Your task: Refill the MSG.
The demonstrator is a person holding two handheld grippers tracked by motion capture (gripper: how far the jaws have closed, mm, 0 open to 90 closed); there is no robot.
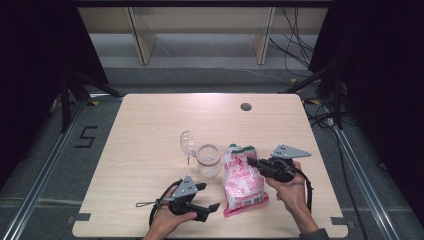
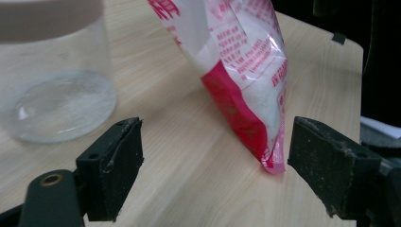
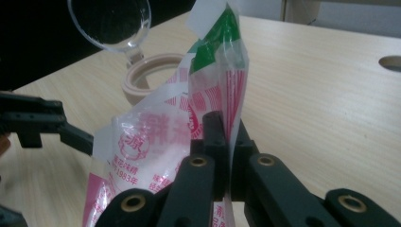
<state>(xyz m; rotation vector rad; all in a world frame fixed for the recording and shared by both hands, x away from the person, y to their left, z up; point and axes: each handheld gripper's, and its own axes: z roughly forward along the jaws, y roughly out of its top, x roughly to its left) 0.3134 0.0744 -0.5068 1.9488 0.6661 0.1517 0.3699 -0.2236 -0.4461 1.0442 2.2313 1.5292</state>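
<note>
A pink-and-white plastic bag (image 1: 243,181) with a green top lies slightly raised on the wooden table (image 1: 150,120), right of a clear glass jar (image 1: 209,161) whose hinged lid (image 1: 187,142) stands open. My right gripper (image 1: 249,161) is shut on the bag's right edge near its top; in the right gripper view the jaws (image 3: 226,127) pinch the bag (image 3: 151,142) film, with the jar's rim (image 3: 144,78) behind. My left gripper (image 1: 210,196) stands open just left of the bag's lower corner. In the left gripper view the bag's red corner (image 2: 265,127) sits close to the right jaw, jar (image 2: 56,94) at the left.
A round grey hole (image 1: 245,106) marks the table's far side. The table's front edge runs just below both hands. Wooden shelf legs (image 1: 141,40) and cables (image 1: 300,45) lie on the floor beyond. A "5" mark (image 1: 86,136) is on the floor at left.
</note>
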